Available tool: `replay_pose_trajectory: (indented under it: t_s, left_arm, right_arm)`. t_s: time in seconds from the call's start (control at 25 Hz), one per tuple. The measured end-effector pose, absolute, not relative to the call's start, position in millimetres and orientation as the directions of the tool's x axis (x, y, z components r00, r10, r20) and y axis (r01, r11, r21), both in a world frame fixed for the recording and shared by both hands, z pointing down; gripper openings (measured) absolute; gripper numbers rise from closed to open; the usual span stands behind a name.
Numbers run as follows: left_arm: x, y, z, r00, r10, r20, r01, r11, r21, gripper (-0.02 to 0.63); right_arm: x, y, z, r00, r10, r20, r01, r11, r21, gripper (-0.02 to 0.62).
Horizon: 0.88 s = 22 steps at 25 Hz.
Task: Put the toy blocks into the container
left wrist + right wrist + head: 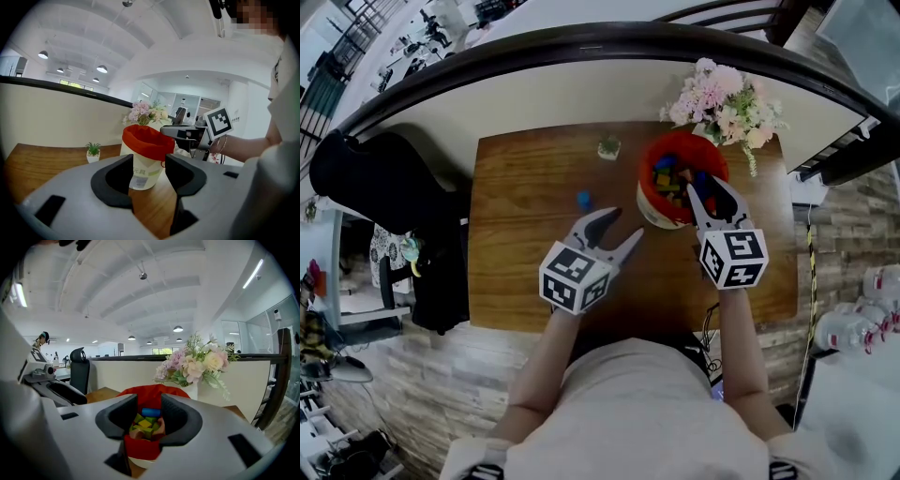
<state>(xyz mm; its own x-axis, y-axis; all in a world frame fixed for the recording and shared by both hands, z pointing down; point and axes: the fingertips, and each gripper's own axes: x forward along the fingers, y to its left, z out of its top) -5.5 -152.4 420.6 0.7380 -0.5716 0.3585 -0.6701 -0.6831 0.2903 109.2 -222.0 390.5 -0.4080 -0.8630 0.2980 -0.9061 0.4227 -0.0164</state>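
Wood-grain table (525, 281) against a curved cream partition, open office behind.

Container (649, 214): we note a pale bucket with a red fabric liner folded over its rim. It stands upright at the far right of the table, mouth up, just in front of a bunch of pink and cream flowers (722, 103). Toy blocks (667, 183) are piled inside, and from the right gripper view we make out yellow, green and pinkish pieces.

Loose blue block (583, 199): it lies alone on the bare wood, left of the container and apart from it. A small potted plant (608, 147) sits farther back.

Right gripper (705, 187): it hangs over the container's mouth. We see a blue cylinder (151, 412) clamped crosswise between its pads. The cylinder lies level, with its long axis running from jaw to jaw, above the piled blocks.

Left gripper (150, 161): its jaws are spread with nothing between them. It sits over the table, left of the container and nearer the person. The container's side shows through the gap, beyond the tips.

Writing: a printed label (139, 171) on the container's side faces the left gripper. It has dark characters over a green patch, and we cannot read them. The marker cubes (733, 258) carry black-and-white square patterns and no text.
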Motion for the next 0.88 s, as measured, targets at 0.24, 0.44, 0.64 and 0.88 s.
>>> replay_pose_trajectory:
  t_s: [0.24,0.44,0.64,0.88]
  left_arm:
    - [-10,-150,423,0.73,-0.579,0.364,-0.679,-0.674,0.291,0.213]
    - [-15,-149,424,0.72,-0.592,0.362,-0.691,-0.66,0.295,0.216]
    - [-27,-144,423,0.706,-0.609,0.362,-0.705,-0.649,0.285,0.221]
    - [-56,-133,438,0.663,-0.638,0.392,-0.747,-0.599,0.289,0.221]
  right_arm:
    - [105,-215,395,-0.42,-0.853,0.31,-0.9,0.434,-0.027,0.156]
    - [99,-209,388,-0.431,-0.854,0.291,-0.895,0.445,-0.023,0.156]
    - [77,-196,377,-0.475,-0.845,0.245,-0.875,0.483,-0.027,0.154]
    - [35,-172,384,-0.573,-0.784,0.239,-0.814,0.579,-0.051,0.153]
